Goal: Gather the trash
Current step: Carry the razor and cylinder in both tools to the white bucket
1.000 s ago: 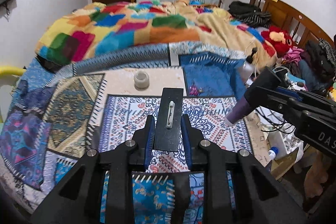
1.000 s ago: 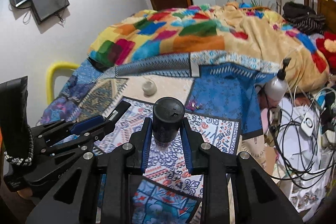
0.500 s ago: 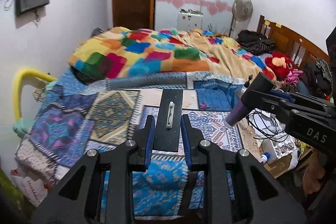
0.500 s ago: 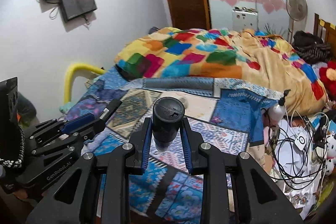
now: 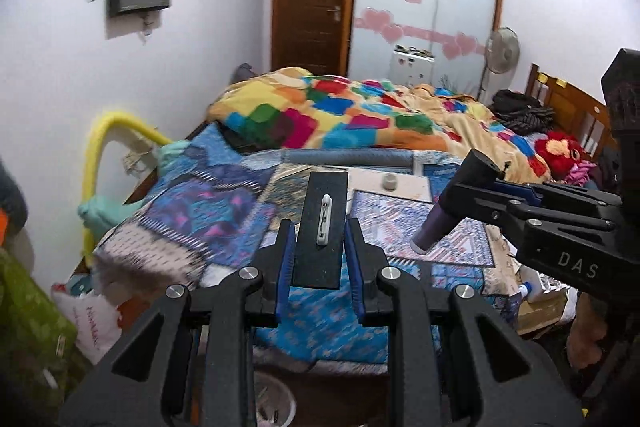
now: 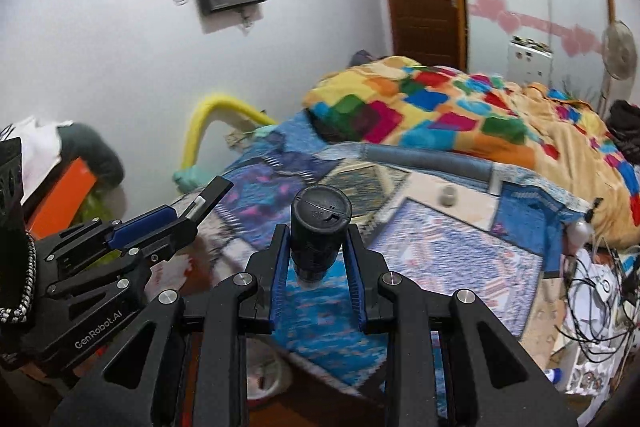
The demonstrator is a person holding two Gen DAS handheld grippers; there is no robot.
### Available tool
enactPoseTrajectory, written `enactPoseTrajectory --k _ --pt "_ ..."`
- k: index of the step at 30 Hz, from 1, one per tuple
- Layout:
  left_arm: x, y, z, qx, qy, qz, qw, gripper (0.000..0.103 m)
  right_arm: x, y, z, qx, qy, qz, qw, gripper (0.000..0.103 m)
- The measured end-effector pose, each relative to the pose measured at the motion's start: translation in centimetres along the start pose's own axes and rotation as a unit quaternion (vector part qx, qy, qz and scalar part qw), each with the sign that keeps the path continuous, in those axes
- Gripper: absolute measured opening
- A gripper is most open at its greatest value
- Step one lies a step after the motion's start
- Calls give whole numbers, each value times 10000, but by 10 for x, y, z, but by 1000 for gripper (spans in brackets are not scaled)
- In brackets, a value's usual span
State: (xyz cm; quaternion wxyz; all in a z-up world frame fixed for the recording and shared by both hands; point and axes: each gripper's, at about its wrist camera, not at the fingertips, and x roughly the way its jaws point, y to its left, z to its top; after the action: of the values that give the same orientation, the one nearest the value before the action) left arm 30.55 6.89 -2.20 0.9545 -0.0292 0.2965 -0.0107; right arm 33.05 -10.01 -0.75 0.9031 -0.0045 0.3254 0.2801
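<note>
Patchwork cloths cover the bed [image 5: 224,219], and a small pale cap [image 5: 389,182] sits on a bare light panel near the far edge; motion blur smears the near cloth and the white bucket [image 6: 264,375] below the bed's near edge. The left gripper [image 5: 320,251] pinches a flat black card [image 5: 322,231] bearing a white clip. The right gripper [image 6: 318,251] clamps a dark capped bottle [image 6: 318,235]; its lower end is hidden between the fingers.
</note>
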Motion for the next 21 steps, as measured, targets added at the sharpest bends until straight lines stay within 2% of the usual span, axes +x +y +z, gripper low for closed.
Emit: enactPoseTrajectory --k 4,12,21 --pt "-26 37 -22 -246 53 202 9995 24 7 37 -9 -182 123 267 9994 24" --pt "-46 91 -66 -639 346 532 9959 24 33 97 -31 -541 489 599 9955 24" --pt "-26 131 -136 -1012 1040 676 9871 24 85 137 -65 -858 1262 660 9861 24"
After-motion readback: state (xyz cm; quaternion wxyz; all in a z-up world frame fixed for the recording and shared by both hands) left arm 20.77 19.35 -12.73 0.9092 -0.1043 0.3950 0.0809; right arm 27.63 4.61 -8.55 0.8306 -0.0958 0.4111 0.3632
